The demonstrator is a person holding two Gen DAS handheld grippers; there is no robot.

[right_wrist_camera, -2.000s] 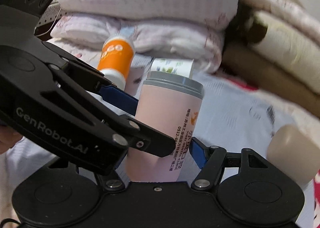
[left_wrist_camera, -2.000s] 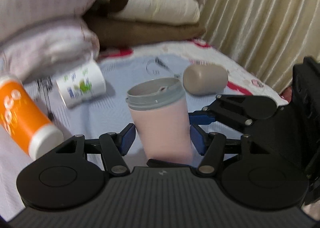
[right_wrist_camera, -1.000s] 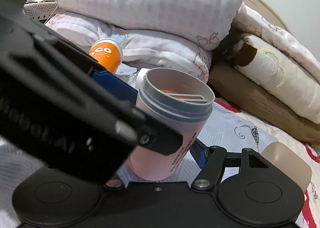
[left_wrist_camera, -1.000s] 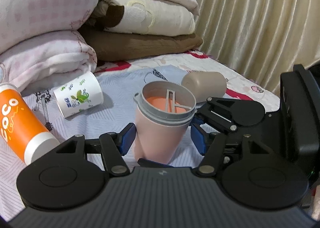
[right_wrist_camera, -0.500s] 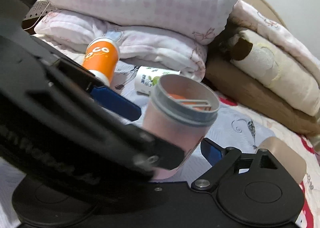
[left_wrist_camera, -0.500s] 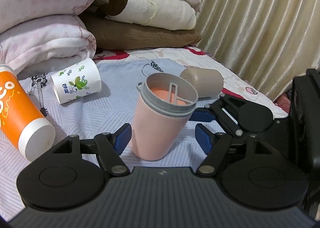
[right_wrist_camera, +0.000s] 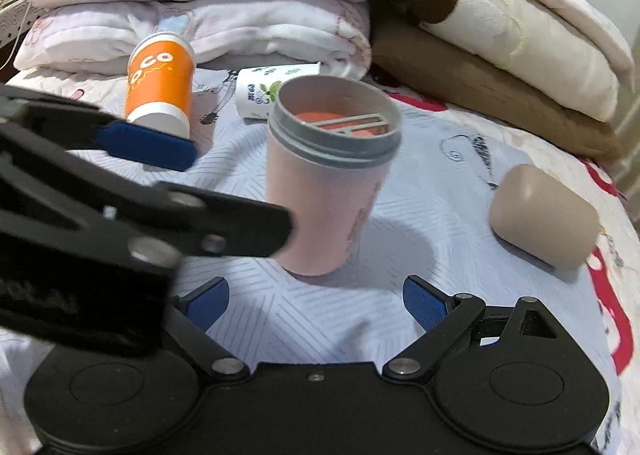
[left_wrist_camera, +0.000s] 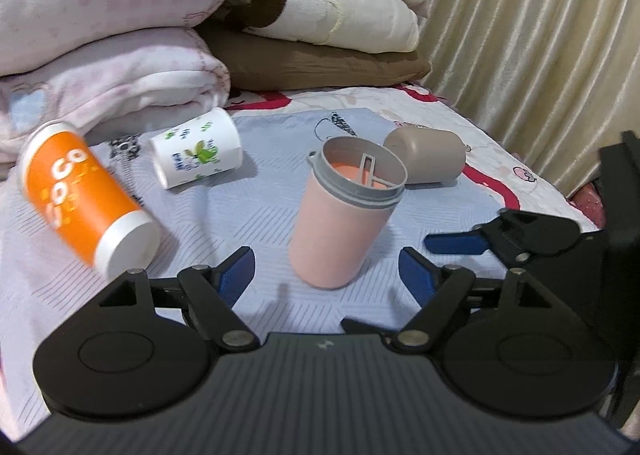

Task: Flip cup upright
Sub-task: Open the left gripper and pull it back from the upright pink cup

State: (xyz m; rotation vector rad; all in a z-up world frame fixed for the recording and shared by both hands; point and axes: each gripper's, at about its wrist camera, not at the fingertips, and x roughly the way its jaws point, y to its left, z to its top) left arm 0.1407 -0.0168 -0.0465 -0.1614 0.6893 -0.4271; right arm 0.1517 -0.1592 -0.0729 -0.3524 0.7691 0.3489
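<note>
We see, left to right: orange cup (left_wrist_camera: 86, 199) lying down, white printed cup (left_wrist_camera: 198, 153) on its side, pink cup (left_wrist_camera: 344, 211) upright on the bedsheet (left_wrist_camera: 248, 211), tan cup (left_wrist_camera: 426, 155) lying. Left gripper (left_wrist_camera: 326, 267) spread, empty; right gripper (right_wrist_camera: 316, 301) spread, empty, both short of the pink cup.

pink cup (right_wrist_camera: 324, 191): lower left side hidden behind the left gripper (right_wrist_camera: 148, 151), itself blurred in the right wrist view
cup print: smeared, unreadable (blur)
right gripper (left_wrist_camera: 516, 239): cut off by the left view's right edge
orange cup (left_wrist_camera: 80, 195): lettering blurred
</note>
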